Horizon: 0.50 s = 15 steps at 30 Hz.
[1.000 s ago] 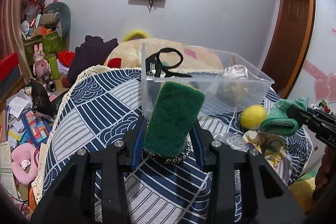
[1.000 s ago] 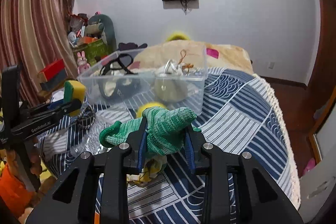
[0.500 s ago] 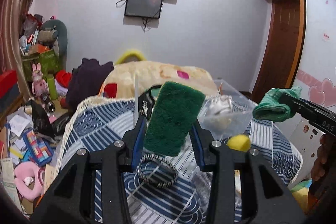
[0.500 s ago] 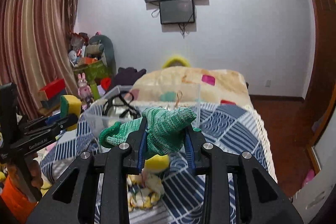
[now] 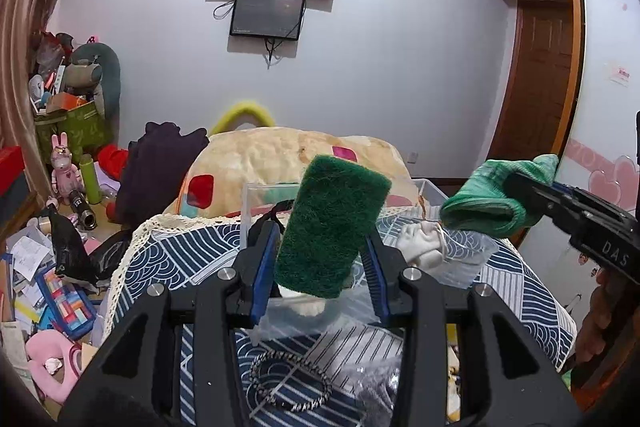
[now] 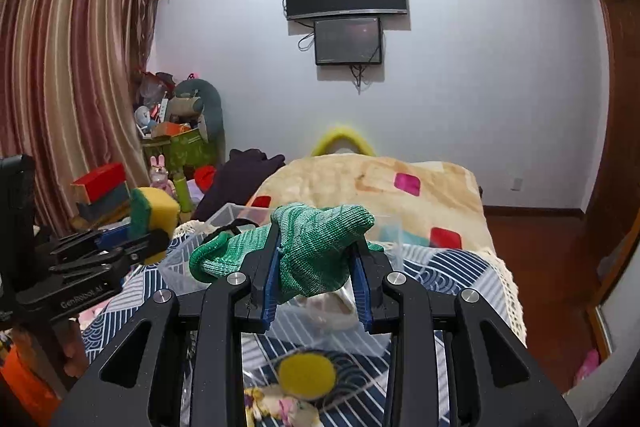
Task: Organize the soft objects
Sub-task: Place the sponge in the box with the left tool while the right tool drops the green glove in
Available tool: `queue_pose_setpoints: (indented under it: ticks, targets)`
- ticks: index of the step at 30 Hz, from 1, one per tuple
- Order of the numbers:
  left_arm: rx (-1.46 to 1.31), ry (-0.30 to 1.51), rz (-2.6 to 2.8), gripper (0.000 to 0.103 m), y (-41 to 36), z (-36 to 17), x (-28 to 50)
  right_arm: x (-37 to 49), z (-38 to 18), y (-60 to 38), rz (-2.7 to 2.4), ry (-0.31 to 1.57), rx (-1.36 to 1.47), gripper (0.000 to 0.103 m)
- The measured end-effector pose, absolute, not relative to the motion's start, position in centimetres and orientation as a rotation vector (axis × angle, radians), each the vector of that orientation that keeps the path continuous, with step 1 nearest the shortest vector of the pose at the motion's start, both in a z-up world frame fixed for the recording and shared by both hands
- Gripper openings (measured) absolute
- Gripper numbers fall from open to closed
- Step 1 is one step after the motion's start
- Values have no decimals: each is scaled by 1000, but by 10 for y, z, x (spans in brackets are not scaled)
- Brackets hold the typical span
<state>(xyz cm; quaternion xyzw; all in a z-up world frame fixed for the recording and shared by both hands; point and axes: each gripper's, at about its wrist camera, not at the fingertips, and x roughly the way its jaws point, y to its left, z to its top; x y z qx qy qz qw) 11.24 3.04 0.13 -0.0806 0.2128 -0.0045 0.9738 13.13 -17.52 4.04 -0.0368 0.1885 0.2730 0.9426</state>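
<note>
Above the bed: we lift both loads higher than a second ago, nearer the clear bin [image 5: 434,193].
Left gripper [image 5: 320,263]: clamps the sponge [image 5: 332,227].
Right gripper [image 6: 316,275]: pinches the green glove [image 6: 316,247].
Bin: black strap, pale soft toy [image 5: 420,247]; nothing dropped yet.

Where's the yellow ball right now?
In the right wrist view, the yellow ball lies on the blue patterned bedspread, low centre, just in front of the clear bin.
</note>
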Motion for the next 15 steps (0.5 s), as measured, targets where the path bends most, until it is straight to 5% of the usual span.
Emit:
queue_pose_setpoints:
  ticks: [15]
  targets:
    - [-97,569,-12,41,21,-26,163,172,10,-139,572,510,-153,28]
